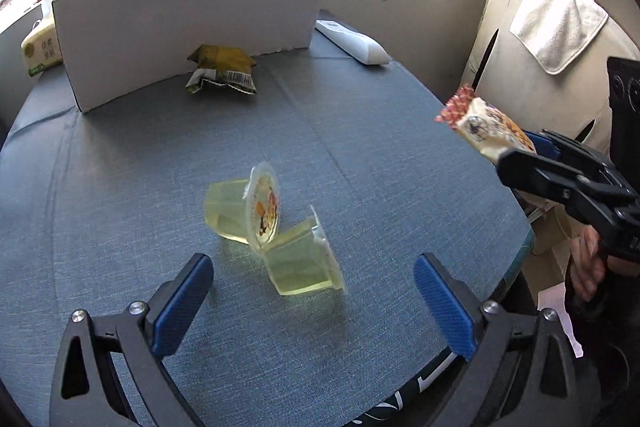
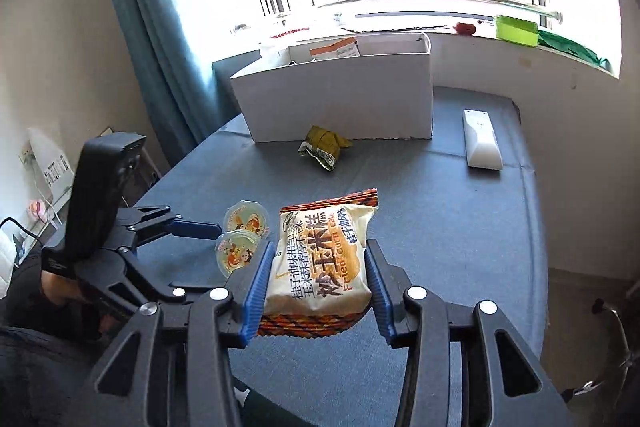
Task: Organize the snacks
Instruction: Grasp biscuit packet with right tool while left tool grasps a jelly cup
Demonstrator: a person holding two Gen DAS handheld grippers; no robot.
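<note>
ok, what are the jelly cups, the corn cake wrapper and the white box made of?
Jelly cups: clear thin plastic, likely; yellowish jelly shows through, printed film lids.
Corn cake wrapper: glossy plastic film, crimped serrated ends, dented between the right gripper pads.
White box: matte cardboard, probably; flat walls, folded edges.

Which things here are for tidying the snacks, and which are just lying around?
For the job:
- orange-and-cream fried corn cake packet, held in the right gripper
- two yellow plastic jelly cups
- crumpled green snack wrapper
- white cardboard box
- left gripper, open

Just lying about:
- white remote control
- tissue pack
- white towel
</note>
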